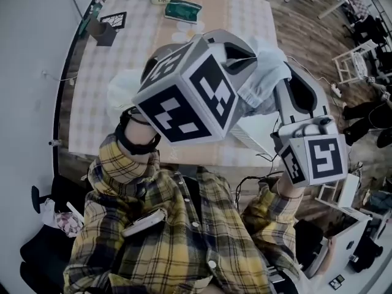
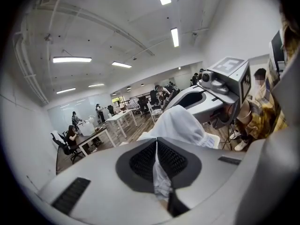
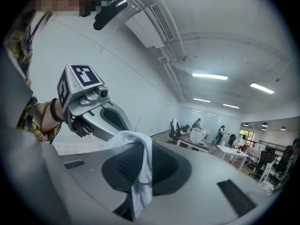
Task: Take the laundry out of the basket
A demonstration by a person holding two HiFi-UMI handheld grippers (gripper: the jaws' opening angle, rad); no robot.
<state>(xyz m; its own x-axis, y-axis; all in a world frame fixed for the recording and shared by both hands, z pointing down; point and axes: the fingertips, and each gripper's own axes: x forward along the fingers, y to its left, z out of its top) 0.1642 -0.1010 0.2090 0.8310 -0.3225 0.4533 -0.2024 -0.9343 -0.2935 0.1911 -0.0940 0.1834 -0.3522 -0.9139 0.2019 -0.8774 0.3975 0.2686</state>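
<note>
White cloth [image 1: 269, 66] is pinched tight by both my left gripper [image 2: 157, 163] and right gripper [image 3: 139, 170], so it's spanning sideways between them, neither one nearer.

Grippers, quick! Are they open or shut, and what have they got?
Left gripper: shut on a white cloth.
Right gripper: shut on the cloth too.

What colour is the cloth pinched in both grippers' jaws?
White; the cloth shows best in the left gripper view.
</note>
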